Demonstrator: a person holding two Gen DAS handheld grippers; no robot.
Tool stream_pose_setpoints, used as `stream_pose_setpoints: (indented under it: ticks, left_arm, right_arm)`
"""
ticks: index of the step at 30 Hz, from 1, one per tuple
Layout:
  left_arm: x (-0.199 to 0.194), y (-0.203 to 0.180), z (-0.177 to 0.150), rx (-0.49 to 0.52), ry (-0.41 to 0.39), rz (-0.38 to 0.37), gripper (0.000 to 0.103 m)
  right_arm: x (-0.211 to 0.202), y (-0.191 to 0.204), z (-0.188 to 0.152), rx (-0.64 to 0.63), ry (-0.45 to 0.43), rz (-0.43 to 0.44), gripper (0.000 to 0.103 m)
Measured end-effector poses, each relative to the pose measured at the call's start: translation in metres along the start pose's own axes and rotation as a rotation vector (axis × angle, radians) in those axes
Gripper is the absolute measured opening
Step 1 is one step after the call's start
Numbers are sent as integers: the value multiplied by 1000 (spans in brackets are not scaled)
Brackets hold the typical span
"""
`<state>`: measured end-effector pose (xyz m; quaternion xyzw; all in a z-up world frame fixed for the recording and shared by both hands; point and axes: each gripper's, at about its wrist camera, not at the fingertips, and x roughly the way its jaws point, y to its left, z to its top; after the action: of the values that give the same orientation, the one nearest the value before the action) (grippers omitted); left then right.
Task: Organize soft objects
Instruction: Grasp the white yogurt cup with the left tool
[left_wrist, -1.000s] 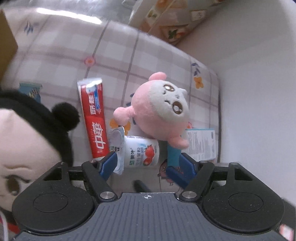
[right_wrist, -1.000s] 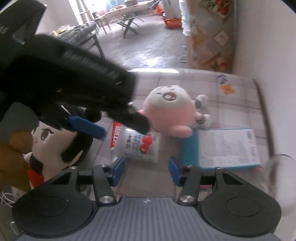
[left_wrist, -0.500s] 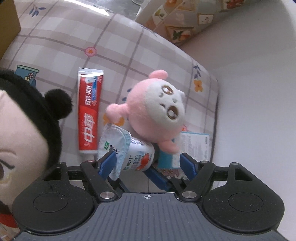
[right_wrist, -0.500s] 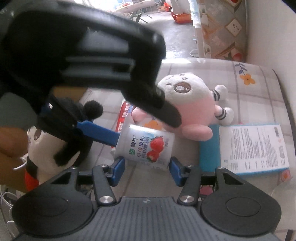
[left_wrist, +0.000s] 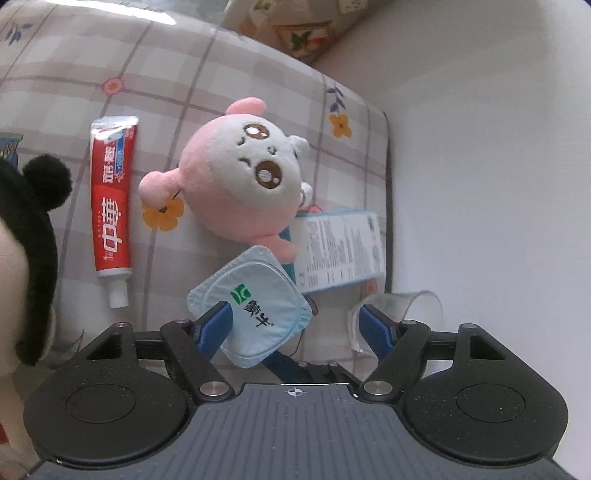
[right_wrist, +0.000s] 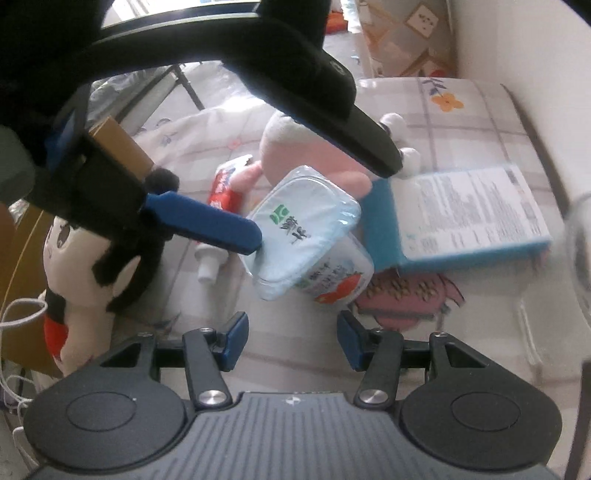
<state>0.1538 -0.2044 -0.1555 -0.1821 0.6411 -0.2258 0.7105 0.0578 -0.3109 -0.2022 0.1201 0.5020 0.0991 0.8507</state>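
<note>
Since the earlier frames the yogurt cup (right_wrist: 310, 254) has tipped from lying on its side to foil lid up, and one pad of the left claw (left_wrist: 295, 325) now touches its lid edge. From left to right on the checked surface (left_wrist: 229, 74): the black-haired doll (right_wrist: 85, 258), the toothpaste tube (left_wrist: 110, 199), the pink plush (left_wrist: 240, 181), the cup, the blue box (right_wrist: 469, 218). The left claw stands spread wide, gripping nothing. The right claw (right_wrist: 291, 338) hangs half spread just short of the cup, empty. Progress appears early: both soft toys lie unsorted among the hard items. The surface butts against a white wall; a concrete floor lies beyond.
</note>
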Motion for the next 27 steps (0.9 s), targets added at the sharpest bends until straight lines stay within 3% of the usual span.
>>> stream_pose_setpoints:
  ticks: [4,8,11,15,19,21,22,27]
  left_arm:
    - [-17,-7,-5,104,-45,43,78]
    - [-18,-25,-9,306,-120,180,87]
    - [4,-37,-10,463,-79,231,90]
    - [30,-46,-15,602,-29,257,92]
    - [48,-47,-20,652,-36,324,91]
    - [52,-46,-20,653,-54,357,81]
    - [53,-46,-19,645,-49,353,71]
    - [49,-41,-22,617,-64,367,70]
  right_arm:
    - [-11,-6,-9,11,14,-37,58]
    - [-27,-16,-20,42,23,-87,62]
    - [-36,-24,-26,66,28,-110,63]
    - [-37,-26,-30,77,39,-133,63]
    - [-34,-32,-30,84,41,-135,63]
    - [-34,-32,-30,86,38,-135,63]
    - [-34,-31,-30,86,37,-134,63]
    - [-35,-31,-30,86,31,-133,63]
